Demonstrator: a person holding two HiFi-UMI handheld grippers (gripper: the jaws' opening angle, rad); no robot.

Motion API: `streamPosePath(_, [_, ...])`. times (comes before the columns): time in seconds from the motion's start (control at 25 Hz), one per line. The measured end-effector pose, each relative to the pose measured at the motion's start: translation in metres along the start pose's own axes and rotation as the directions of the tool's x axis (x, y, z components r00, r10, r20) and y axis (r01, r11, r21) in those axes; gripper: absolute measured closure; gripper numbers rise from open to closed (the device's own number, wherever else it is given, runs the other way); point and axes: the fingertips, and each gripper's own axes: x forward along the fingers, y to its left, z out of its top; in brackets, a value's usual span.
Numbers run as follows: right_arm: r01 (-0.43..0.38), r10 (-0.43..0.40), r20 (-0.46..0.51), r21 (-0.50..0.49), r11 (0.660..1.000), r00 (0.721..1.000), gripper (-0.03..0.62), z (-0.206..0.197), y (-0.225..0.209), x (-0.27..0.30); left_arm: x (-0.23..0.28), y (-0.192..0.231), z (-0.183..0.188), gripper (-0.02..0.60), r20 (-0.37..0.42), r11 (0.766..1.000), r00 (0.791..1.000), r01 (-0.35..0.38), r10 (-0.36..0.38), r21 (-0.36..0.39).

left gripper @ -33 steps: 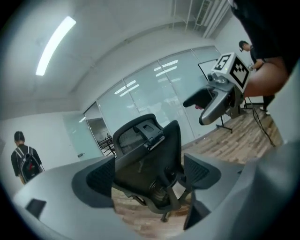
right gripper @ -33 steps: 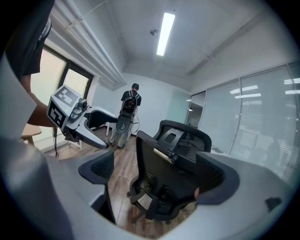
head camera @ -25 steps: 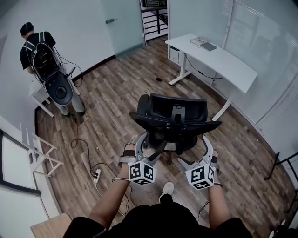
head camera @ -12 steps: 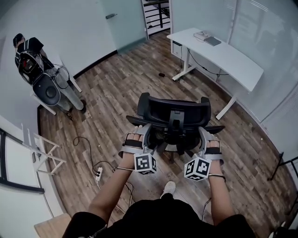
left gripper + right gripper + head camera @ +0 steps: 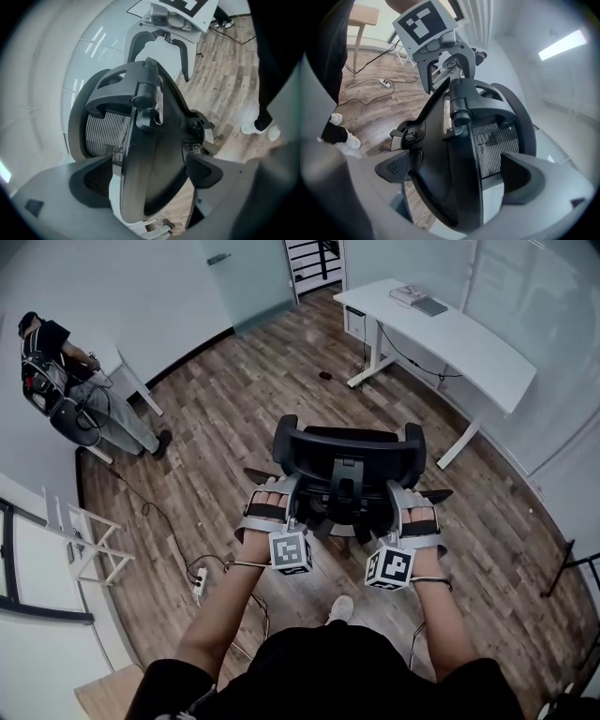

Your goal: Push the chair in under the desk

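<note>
A black office chair [image 5: 347, 460] stands on the wood floor with its back toward me. The white desk [image 5: 450, 334] is beyond it at the upper right, well apart from the chair. My left gripper [image 5: 281, 491] is at the left side of the backrest, my right gripper [image 5: 405, 495] at the right side. In the left gripper view the backrest rim [image 5: 154, 154] passes between the spread jaws of the left gripper [image 5: 147, 173]. The right gripper view shows the same: the rim [image 5: 454, 140] lies inside the open right gripper [image 5: 461, 171]. Neither gripper is clamped on it.
A person with a backpack [image 5: 56, 381] stands by a small white table at the far left. A power strip and cable [image 5: 198, 585] lie on the floor left of me. A white rack [image 5: 84, 540] leans at the left wall. Glass walls run behind the desk.
Both grippers have moved forward from behind the chair to either side of its backrest. The chair has squared up toward me. The person at the left has drifted further left.
</note>
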Motion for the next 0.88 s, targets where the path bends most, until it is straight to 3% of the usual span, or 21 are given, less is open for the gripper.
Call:
streamPosePath(0.48, [-0.052,0.055,0.031,-0.09,0.995,0.998,0.039,0.004,0.003,0.026,0.025,-0.003,0.002,0.091,-0.018,1.0,1.0,0.017,-0.018,-0.009])
streamPosePath(0.72, [-0.064,0.067,0.027,-0.081,0.995,0.997,0.096,0.001,0.003,0.041,0.038,-0.001,0.002,0.091,-0.034,0.999,0.999,0.016,-0.014,0.048])
streamPosePath(0.88, [-0.057,0.054,-0.027,-0.121,0.991,0.998,0.108,-0.008,0.0,0.049,0.047,-0.001,-0.001,0.091,-0.052,0.995,0.999,0.018,-0.012,0.103])
